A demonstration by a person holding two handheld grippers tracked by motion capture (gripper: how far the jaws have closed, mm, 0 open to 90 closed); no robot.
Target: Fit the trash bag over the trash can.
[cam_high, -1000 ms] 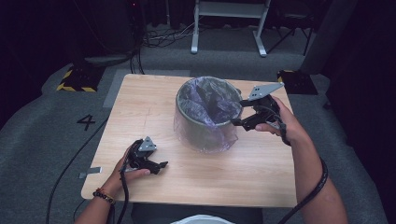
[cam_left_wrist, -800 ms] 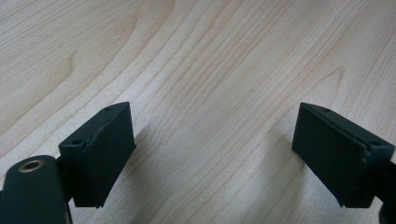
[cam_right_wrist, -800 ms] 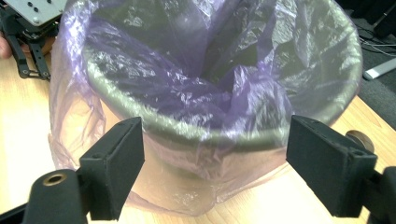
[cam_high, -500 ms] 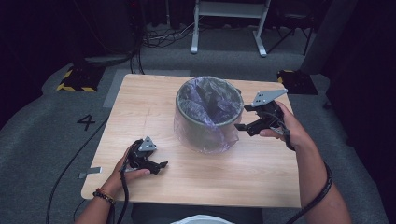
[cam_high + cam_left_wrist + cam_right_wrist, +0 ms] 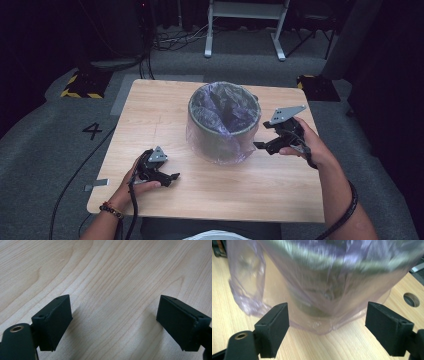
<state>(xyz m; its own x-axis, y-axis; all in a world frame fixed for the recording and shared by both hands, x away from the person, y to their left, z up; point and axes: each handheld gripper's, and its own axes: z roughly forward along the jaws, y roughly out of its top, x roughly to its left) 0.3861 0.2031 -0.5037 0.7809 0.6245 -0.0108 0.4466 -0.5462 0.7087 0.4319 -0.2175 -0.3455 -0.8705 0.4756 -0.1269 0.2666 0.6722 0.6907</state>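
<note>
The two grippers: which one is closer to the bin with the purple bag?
The right gripper. Its open jaws point at the bin from just beside the purple bag, while the left gripper rests apart on the bare table.

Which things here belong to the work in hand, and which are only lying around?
In the work:
- bin
- purple plastic liner bag draped over the bin
- right gripper, jaws open, beside the bag
- left gripper, open, over the wooden table

Only lying around:
- white metal frame on the floor behind
- yellow-black striped block
</note>
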